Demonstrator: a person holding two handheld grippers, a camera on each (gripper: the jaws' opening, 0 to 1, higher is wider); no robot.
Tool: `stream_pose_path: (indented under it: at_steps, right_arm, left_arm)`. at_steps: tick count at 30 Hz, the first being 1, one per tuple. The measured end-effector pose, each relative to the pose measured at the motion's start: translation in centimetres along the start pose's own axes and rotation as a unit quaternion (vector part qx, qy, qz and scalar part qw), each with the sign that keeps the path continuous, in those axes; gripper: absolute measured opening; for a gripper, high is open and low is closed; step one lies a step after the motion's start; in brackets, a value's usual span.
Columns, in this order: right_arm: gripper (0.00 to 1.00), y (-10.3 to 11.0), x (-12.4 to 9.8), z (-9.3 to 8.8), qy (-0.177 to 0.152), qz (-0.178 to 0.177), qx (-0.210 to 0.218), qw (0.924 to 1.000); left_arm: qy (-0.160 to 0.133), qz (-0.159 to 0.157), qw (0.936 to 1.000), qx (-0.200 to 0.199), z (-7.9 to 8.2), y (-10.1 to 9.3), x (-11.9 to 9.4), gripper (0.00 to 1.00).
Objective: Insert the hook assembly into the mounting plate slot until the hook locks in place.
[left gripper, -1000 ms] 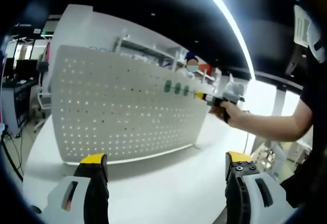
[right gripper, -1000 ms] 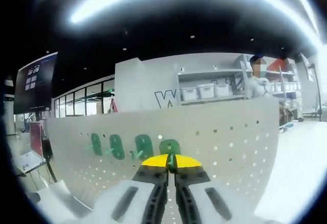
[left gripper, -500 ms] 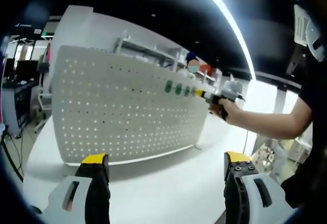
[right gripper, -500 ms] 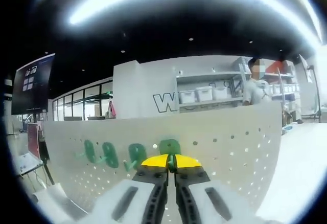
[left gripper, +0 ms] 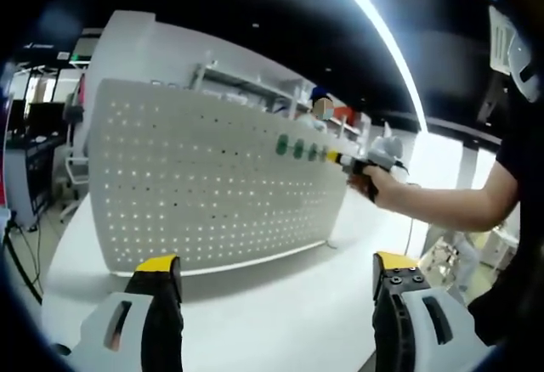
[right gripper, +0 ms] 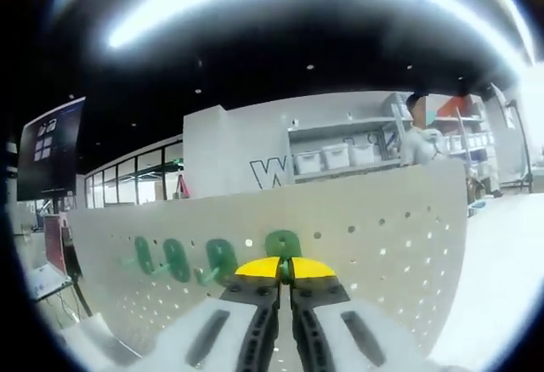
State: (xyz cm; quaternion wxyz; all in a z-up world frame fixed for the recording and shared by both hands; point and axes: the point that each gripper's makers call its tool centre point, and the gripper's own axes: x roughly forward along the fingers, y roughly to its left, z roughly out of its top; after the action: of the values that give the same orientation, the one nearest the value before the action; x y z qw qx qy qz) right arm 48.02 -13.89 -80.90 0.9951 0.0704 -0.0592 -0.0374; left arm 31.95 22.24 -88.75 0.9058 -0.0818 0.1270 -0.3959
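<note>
My right gripper (right gripper: 285,267) is pinching a green hook (right gripper: 283,245) against the white pegboard (right gripper: 382,236), beside three green hooks (right gripper: 176,258) already seated in a row. My left gripper (left gripper: 276,283) is hanging spread wide above the white table (left gripper: 280,321).

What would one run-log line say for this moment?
right gripper: shut on green hook, at pegboard | left gripper: open, holding nothing, above table | three green hooks mounted alongside
</note>
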Motion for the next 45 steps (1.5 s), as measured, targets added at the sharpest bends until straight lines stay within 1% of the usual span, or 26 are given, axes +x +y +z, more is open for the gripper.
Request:
stream_pose_path:
  at_steps: [2,6,11,12,14,15,17,18,20,22,25,28,31,33,34,36,37,38,43,45]
  right_arm:
    - [0.00,0.1,0.1,-0.1,0.000,-0.001,0.000,1.0000]
    - [0.00,0.1,0.0,-0.2,0.001,-0.004,-0.022,0.9998]
    - [0.00,0.1,0.2,-0.2,0.003,-0.004,-0.020,0.9998]
    - [0.00,0.1,0.2,-0.3,0.007,-0.004,-0.020,0.9998]
    - [0.00,0.0,0.2,-0.3,0.011,-0.001,-0.011,0.9999]
    - [0.01,0.0,0.2,-0.4,0.018,0.000,-0.023,0.9996]
    - [0.01,0.0,0.2,-0.2,0.016,-0.005,-0.067,0.9976]
    - [0.01,0.1,0.2,-0.3,0.019,-0.005,-0.069,0.9974]
    - [0.02,-0.1,0.3,0.0,0.017,-0.006,-0.054,0.9984]
    - [0.07,-0.2,0.2,0.7,0.007,-0.010,-0.044,0.9989]
    - [0.11,-0.1,0.0,1.4,0.003,-0.008,-0.042,0.9991]
    - [0.20,0.0,-0.4,2.0,-0.004,-0.008,-0.039,0.9992]
    - [0.25,0.2,-0.9,2.1,0.003,-0.005,-0.036,0.9993]
    - [0.36,0.2,-1.6,1.7,0.015,-0.006,-0.039,0.9991]
    - [0.39,0.3,-1.9,1.6,0.020,-0.006,-0.039,0.9990]
    - [0.40,0.5,-2.9,1.2,0.028,-0.001,-0.043,0.9987]
    - [0.42,0.5,-3.5,0.8,0.036,-0.001,-0.052,0.9980]
    - [0.45,0.5,-3.8,0.6,0.038,-0.003,-0.059,0.9976]
    - [0.63,0.8,-6.6,-1.1,0.063,-0.001,-0.042,0.9971]
    - [0.67,1.0,-8.1,-2.0,0.076,-0.001,-0.049,0.9959]
  left_arm:
    - [0.001,0.000,1.0000,0.000,0.0,0.0,-0.1,0.95]
    - [0.000,0.002,1.0000,0.001,-0.1,0.1,-0.3,0.95]
    - [0.006,0.001,0.9999,0.008,-0.5,0.0,-0.3,0.95]
    - [0.006,0.000,1.0000,0.007,-0.5,-0.1,-0.2,0.95]
    - [0.005,-0.002,1.0000,0.006,-0.5,-0.2,-0.2,0.95]
    - [0.004,-0.002,1.0000,0.006,-0.5,-0.2,-0.2,0.96]
    - [0.006,-0.003,0.9999,0.008,-0.5,-0.3,-0.2,0.95]
    - [0.006,-0.003,0.9999,0.009,-0.5,-0.3,-0.2,0.95]
    - [0.006,-0.003,0.9999,0.010,-0.5,-0.2,-0.3,0.96]
    - [0.004,-0.002,0.9999,0.010,-0.4,-0.1,-0.3,0.96]
    - [0.002,-0.001,0.9999,0.010,-0.2,0.0,-0.4,0.96]
    - [0.002,-0.001,1.0000,0.009,-0.2,0.0,-0.4,0.96]
    - [0.001,-0.002,1.0000,0.008,-0.2,0.0,-0.4,0.97]
    - [0.002,-0.003,1.0000,0.008,-0.3,-0.1,-0.4,0.97]
    - [0.002,-0.003,1.0000,0.007,-0.3,-0.1,-0.4,0.98]
    - [0.003,-0.002,1.0000,0.006,-0.4,-0.1,-0.4,0.98]
    - [0.005,-0.001,1.0000,0.006,-0.5,-0.1,-0.4,0.99]
    - [0.006,0.000,1.0000,0.007,-0.5,-0.1,-0.4,0.99]
    - [0.008,0.000,0.9999,0.010,-0.6,-0.1,-0.5,1.00]
    - [0.008,-0.001,0.9999,0.009,-0.6,-0.2,-0.4,1.00]
